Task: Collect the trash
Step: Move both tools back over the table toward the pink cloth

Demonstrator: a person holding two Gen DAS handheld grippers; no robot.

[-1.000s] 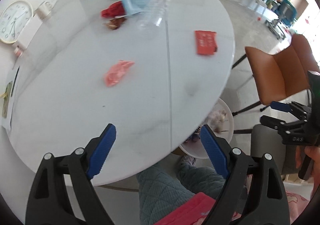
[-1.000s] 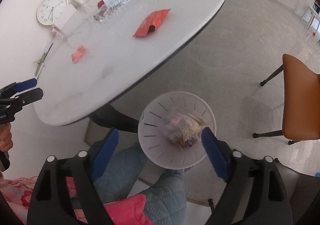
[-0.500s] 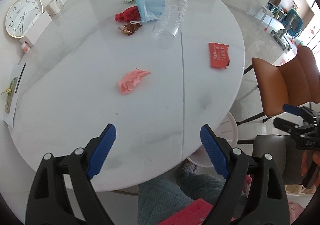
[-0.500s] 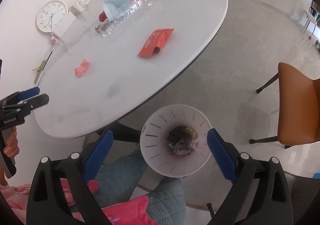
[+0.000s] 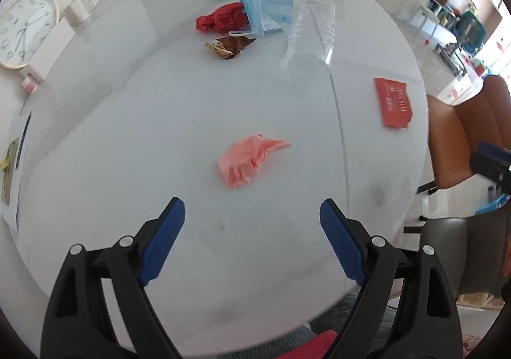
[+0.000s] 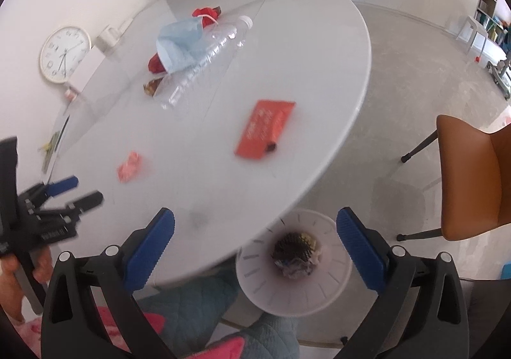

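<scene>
— Lying mid-table, the pink wrapper (image 5: 249,158) is waiting at twelve o'clock of the left gripper (image 5: 252,218), whose jaws are gaping, empty. Straddling it squarely is looking wise.

— Since a second ago it's looming nearer; the right gripper (image 6: 255,231) is opening, empty, over the bin (image 6: 265,292).

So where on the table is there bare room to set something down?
Bare: the near table between the left gripper and the pink wrapper, and the strip between the wrapper and red packet. Crowded: the far side around the mask, bottle and red scrap.
</scene>
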